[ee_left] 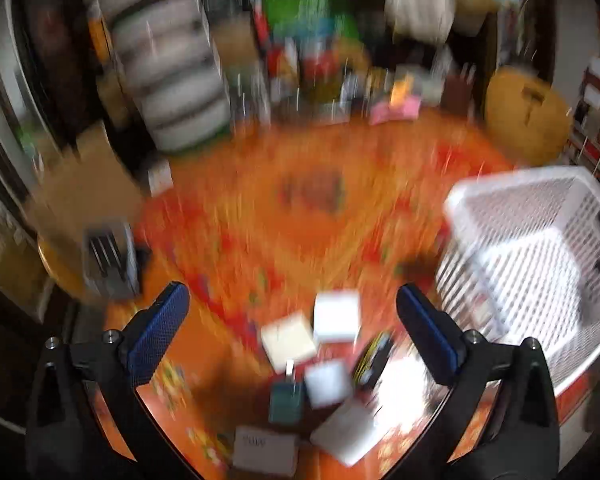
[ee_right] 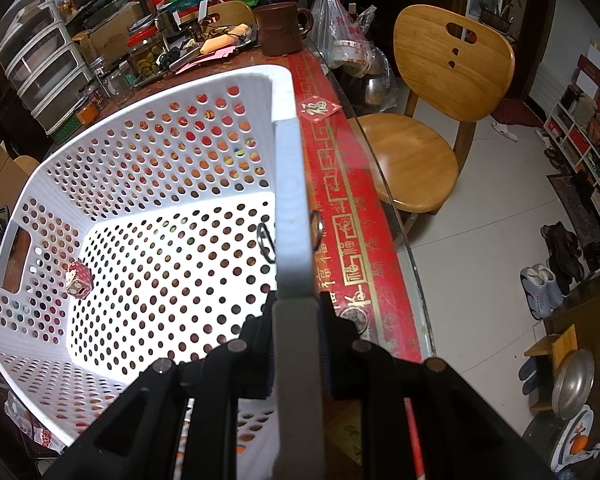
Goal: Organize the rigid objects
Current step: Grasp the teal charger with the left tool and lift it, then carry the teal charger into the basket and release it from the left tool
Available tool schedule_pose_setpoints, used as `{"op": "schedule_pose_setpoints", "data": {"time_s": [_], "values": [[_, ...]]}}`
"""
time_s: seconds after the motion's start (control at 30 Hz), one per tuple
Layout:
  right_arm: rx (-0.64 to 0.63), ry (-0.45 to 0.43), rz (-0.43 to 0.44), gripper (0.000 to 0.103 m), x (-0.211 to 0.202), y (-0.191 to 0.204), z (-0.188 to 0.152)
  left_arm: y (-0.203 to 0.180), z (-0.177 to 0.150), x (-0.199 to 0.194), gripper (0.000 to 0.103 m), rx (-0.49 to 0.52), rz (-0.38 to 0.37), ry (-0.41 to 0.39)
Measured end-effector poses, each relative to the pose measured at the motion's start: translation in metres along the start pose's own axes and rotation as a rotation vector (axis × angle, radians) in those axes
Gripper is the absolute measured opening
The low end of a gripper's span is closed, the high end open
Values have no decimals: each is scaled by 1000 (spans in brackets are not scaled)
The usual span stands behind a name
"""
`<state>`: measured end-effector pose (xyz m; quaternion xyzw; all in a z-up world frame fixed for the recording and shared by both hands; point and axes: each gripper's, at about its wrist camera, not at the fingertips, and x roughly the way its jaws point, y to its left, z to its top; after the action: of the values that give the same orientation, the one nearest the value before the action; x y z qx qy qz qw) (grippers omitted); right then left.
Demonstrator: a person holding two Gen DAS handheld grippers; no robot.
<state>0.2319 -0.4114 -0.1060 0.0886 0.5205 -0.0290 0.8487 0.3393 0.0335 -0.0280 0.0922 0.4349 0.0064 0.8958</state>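
Orange and red patterned cloth covers the table (ee_left: 300, 208) in the left wrist view, which is heavily smeared by motion blur. Cluttered goods are seen along the far edge, with a stack of drawers (ee_left: 168, 68) at the far left. The left gripper (ee_left: 292, 320) is spread wide, its blue-padded fingers (ee_left: 160, 332) well apart, and nothing is held or touched between them. Below and between the fingers a cluster of small boxes (ee_left: 320, 360) lies on the cloth: several white ones, a dark green one and a dark one with yellow markings; finer detail cannot be told through the blur. A white perforated basket (ee_left: 540, 240) stands on the table to the right of the boxes.

From the right wrist view, sharply rendered, the same basket (ee_right: 140, 184) is seen from above, set near the table's glass-covered edge with its red and gold border (ee_right: 340, 200). The right gripper (ee_right: 296, 320) is clamped on a flat grey box (ee_right: 292, 216), which is held edge-on and projects forward over the basket's right side. A small pink patterned box (ee_right: 79, 280) lies inside, on the basket floor near the left wall. A dark metal ring (ee_right: 265, 243) shows beside the held box. A brown mug (ee_right: 282, 28) stands beyond the basket, and a wooden chair (ee_right: 428, 120) is placed beside the table on the tiled floor.
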Motion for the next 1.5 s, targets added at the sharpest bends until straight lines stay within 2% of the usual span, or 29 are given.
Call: {"op": "schedule_pose_setpoints", "data": {"time_s": [0.1,0.17,0.23,0.5,0.67,0.8,0.87,0.9,1.0,1.03,1.13,1.3,1.4,1.5], "values": [[2,-2,3,16,0,-1,-1,9,-19,43,100,1,46,130],[1,-1,2,16,0,-1,-1,13,-37,62,94,-25,28,190],[1,-1,2,16,0,-1,-1,21,-53,68,94,-52,-7,213],[1,-1,2,16,0,-2,-1,40,-91,63,88,-99,18,228],[-5,0,5,16,0,-3,-2,38,-98,71,66,-79,52,268],[-5,2,6,16,0,-3,-1,33,-99,80,54,-78,37,291],[-6,1,7,16,0,-3,-1,30,-98,85,39,-73,20,305],[-6,2,7,16,0,-3,-1,29,-98,87,38,-73,7,315],[-8,2,6,16,0,-2,-1,29,-95,90,31,-79,-24,317],[-8,2,6,16,0,-2,-1,29,-95,91,25,-88,-44,317],[-9,3,6,16,0,-2,-1,31,-94,88,25,-107,-41,299],[-12,2,5,16,0,-1,0,34,-83,64,25,-119,28,215],[-13,2,5,16,0,-1,0,25,-68,45,25,-88,91,163],[-13,1,8,16,0,-1,0,9,-46,22,25,-49,105,111]]}}
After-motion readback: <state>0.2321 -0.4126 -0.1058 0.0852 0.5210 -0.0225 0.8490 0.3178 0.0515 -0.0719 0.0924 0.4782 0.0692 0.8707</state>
